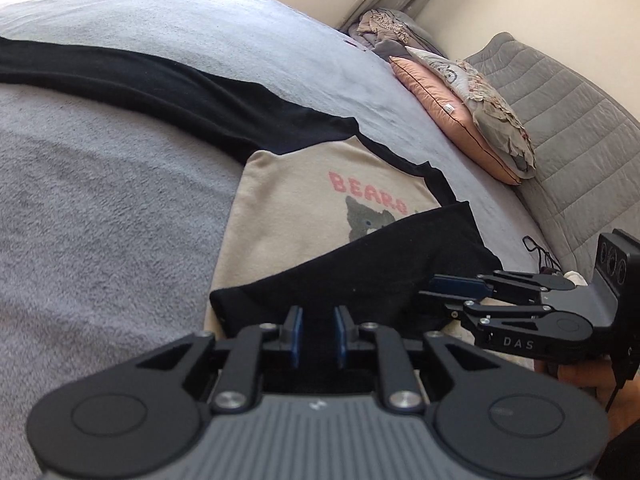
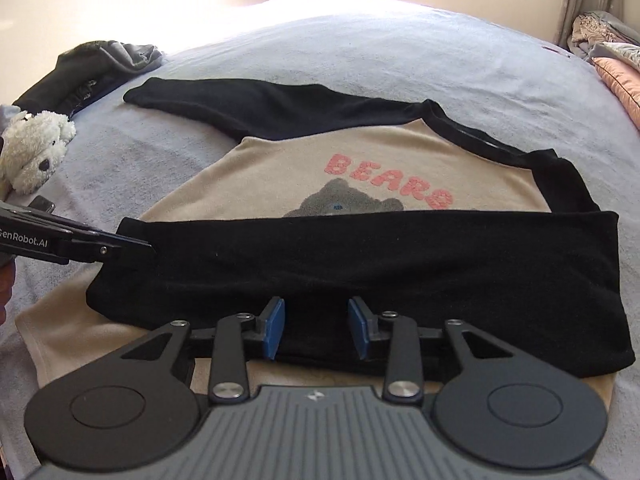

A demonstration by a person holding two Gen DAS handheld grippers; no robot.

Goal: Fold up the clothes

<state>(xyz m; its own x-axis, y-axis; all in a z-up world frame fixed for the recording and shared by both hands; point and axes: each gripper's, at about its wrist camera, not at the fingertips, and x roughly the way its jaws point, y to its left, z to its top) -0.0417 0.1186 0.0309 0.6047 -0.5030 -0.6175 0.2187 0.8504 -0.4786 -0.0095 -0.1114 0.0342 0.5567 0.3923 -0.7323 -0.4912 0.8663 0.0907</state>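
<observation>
- Sweatshirt (image 2: 280,176) lies flat on the grey bed (image 2: 360,40) ahead of both your jaws, its near black sleeve (image 2: 360,264) already folded across the chest.
- Your right gripper (image 2: 316,330) is parted, pads clear of cloth, above that sleeve's near edge.
- Your left gripper (image 1: 316,334) is also parted, nothing pinched, at the sleeve's cuff end.
- The folded sleeve's long axis runs crosswise to your right jaws.
- The other sleeve (image 2: 260,112) stretches away beyond the print, cuff toward your left side, so your left hand is likely nearer it.
</observation>
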